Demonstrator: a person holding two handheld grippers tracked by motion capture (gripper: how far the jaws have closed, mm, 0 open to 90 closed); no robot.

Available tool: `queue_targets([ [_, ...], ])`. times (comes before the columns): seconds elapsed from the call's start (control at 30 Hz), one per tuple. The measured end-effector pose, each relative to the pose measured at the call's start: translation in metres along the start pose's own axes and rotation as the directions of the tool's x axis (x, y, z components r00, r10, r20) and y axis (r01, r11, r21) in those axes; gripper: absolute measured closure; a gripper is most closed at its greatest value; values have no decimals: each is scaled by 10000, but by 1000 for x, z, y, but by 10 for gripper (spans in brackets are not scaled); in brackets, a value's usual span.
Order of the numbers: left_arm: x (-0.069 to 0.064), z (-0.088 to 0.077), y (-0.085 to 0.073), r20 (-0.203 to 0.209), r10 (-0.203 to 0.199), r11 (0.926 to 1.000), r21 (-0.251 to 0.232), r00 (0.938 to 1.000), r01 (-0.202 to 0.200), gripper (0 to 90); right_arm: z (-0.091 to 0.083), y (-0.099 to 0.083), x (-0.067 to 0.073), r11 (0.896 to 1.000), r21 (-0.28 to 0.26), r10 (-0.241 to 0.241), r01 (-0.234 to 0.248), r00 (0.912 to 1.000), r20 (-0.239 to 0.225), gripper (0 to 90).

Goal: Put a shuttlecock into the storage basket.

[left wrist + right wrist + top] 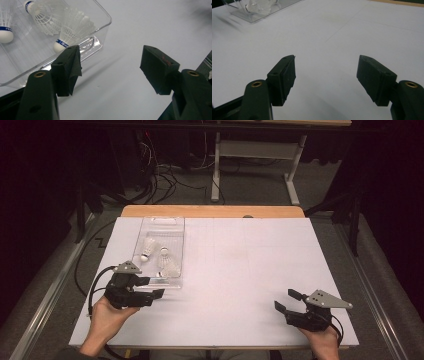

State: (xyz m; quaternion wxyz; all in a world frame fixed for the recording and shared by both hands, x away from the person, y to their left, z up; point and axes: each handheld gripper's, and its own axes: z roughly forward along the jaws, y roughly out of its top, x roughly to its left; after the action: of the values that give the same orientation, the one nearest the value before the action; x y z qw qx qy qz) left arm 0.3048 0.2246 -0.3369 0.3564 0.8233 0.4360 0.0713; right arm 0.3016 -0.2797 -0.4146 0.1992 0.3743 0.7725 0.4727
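Left gripper (156,287): we see its jaws spread wide, holding nothing, at lower left of the high view.
Right gripper (285,301): jaws apart, empty, lower right.
Shuttlecocks (167,265): three inside the clear tray (150,222), upper left.
Bearing: we judge the left gripper nearer; the nearest shuttlecock (71,31) lies just beyond the tray's near wall, cork toward the jaws.

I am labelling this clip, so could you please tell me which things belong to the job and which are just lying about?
Job:
- clear tray
- shuttlecocks in it, three
- left gripper, open beside the tray

Lying about:
- right gripper, open, idle over the white table
- cables on the floor
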Motion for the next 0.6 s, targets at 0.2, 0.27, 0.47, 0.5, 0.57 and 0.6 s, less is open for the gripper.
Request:
queue_targets([
  [0.2,-2,1,-4,81,12,9999,-119,10000,-11,334,0,0,0,10000,2,-3,3,10000,-2,320],
  [0.27,-3,1,-5,115,46,9999,-128,9999,-45,334,0,0,0,10000,1,-1,1,10000,-6,320],
  [0.47,-4,3,-9,203,35,9998,-183,9998,-31,334,0,0,0,10000,6,-2,2,10000,-6,320],
  [0.5,-4,4,-10,215,12,9997,-228,9998,-7,334,0,0,0,10000,8,-3,3,10000,-8,320],
  [0.57,-5,4,-11,218,49,9997,-254,9997,-43,335,0,0,0,10000,7,-6,6,10000,-16,320],
  [0.6,-5,4,-12,218,46,9996,-272,9998,-40,336,0,0,0,10000,9,-5,5,10000,-18,320],
])
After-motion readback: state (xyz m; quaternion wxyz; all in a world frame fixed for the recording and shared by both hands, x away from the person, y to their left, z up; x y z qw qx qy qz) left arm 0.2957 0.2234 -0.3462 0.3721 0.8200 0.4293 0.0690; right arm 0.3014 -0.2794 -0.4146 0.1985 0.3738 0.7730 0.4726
